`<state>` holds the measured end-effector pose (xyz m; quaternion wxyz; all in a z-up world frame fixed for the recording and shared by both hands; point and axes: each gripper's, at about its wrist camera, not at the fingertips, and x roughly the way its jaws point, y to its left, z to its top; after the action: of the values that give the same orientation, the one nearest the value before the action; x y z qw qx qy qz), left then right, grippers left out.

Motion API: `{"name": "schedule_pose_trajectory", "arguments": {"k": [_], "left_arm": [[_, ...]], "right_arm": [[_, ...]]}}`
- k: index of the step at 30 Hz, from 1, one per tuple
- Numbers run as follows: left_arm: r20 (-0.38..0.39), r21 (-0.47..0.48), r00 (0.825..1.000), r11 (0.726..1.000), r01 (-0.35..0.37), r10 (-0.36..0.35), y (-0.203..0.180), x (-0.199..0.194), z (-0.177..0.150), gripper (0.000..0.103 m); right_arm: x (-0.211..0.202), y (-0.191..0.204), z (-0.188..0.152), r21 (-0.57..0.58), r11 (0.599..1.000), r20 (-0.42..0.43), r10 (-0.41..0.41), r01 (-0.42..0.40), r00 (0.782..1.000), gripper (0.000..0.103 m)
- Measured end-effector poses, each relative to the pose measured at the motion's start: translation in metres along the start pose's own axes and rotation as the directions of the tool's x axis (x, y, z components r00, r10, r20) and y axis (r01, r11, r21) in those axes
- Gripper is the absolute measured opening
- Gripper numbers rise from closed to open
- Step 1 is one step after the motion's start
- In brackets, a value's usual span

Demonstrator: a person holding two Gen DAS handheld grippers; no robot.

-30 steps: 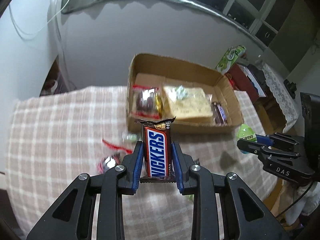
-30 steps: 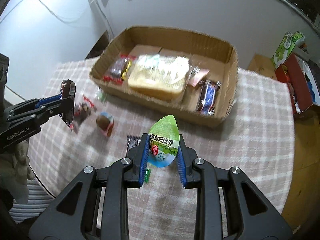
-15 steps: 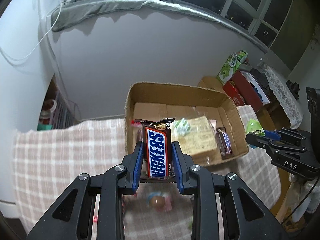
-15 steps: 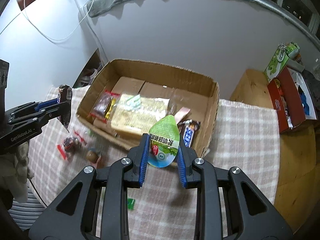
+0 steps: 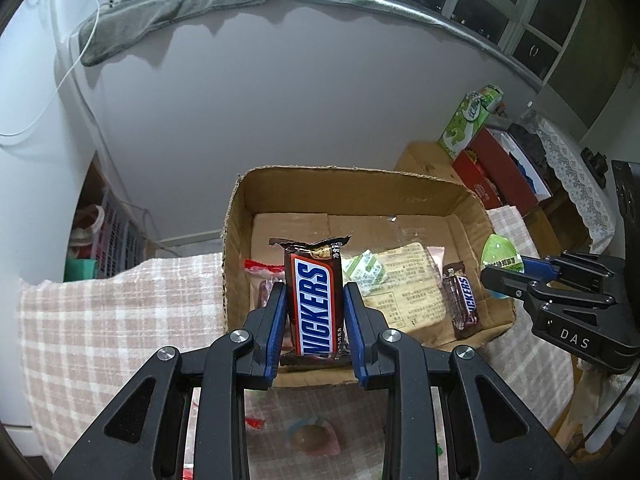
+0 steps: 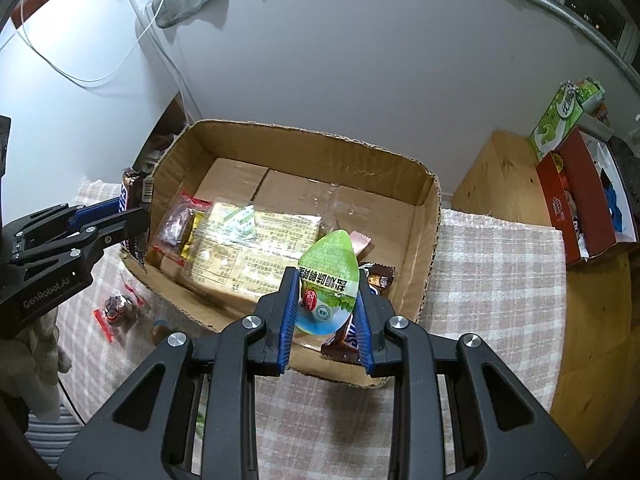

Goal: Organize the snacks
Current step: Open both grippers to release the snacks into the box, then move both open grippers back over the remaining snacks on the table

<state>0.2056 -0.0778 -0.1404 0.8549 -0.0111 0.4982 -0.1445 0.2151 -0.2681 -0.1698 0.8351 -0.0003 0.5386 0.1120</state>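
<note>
My left gripper [image 5: 314, 292] is shut on a brown Snickers bar [image 5: 316, 304], held upright above the near left part of the cardboard box [image 5: 352, 184]. My right gripper [image 6: 326, 284] is shut on a green leaf-shaped jelly pouch [image 6: 330, 280] over the box's [image 6: 296, 140] near right corner. The box holds a large pale cracker pack [image 6: 244, 252], a red-edged candy bag [image 6: 176, 224], a pink wrapper and another Snickers bar [image 5: 462, 300]. Each gripper shows in the other's view: the right one [image 5: 504, 276] at the right edge, the left one [image 6: 134, 212] at the left edge.
On the checked tablecloth [image 6: 492, 280] left of the box lie a red-wrapped candy [image 6: 116, 308] and a small round sweet [image 6: 160, 330]. A wooden stool [image 6: 496, 176] and a red open carton [image 6: 580, 208] with a green box [image 6: 560, 120] stand to the right. A grey wall rises behind.
Both grippers have moved forward from over the tablecloth to over the box, each keeping its snack. The loose candies now lie near the bottom of the views.
</note>
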Motion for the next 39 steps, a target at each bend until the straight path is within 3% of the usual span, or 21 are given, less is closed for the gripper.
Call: {"name": "schedule_pose_trajectory", "arguments": {"k": [5,7,8,9,10,27,39], "left_arm": [[-0.014,-0.002,1.000,1.000,0.008,-0.008,0.000,0.003,0.002,0.030],[-0.015,-0.002,1.000,1.000,0.003,-0.003,-0.001,0.004,0.003,0.056],[-0.004,0.000,1.000,1.000,-0.001,0.001,-0.002,0.002,0.003,0.057],[-0.001,0.003,1.000,1.000,-0.001,0.001,-0.003,0.001,0.003,0.057],[0.000,0.006,1.000,1.000,-0.003,0.003,-0.003,0.000,0.003,0.057],[0.035,0.002,0.999,1.000,-0.018,0.018,-0.002,-0.021,-0.002,0.057],[0.069,-0.060,0.997,0.998,-0.035,0.039,0.028,-0.053,-0.022,0.057]], "right_arm": [[0.005,-0.003,0.001,0.006,1.000,-0.011,0.004,-0.004,1.000,0.027],[0.003,-0.003,0.002,0.003,1.000,-0.001,-0.013,0.013,1.000,0.041],[0.002,-0.002,0.002,0.003,1.000,0.007,-0.022,0.022,1.000,0.066],[-0.001,-0.002,0.002,0.004,1.000,0.028,-0.028,0.028,0.999,0.080],[-0.003,-0.002,0.001,0.003,1.000,0.040,-0.027,0.027,0.999,0.082],[-0.017,0.004,-0.005,0.003,0.999,0.051,-0.039,0.039,0.998,0.083],[-0.040,0.012,-0.029,0.006,1.000,0.074,-0.003,0.002,0.997,0.083]]}}
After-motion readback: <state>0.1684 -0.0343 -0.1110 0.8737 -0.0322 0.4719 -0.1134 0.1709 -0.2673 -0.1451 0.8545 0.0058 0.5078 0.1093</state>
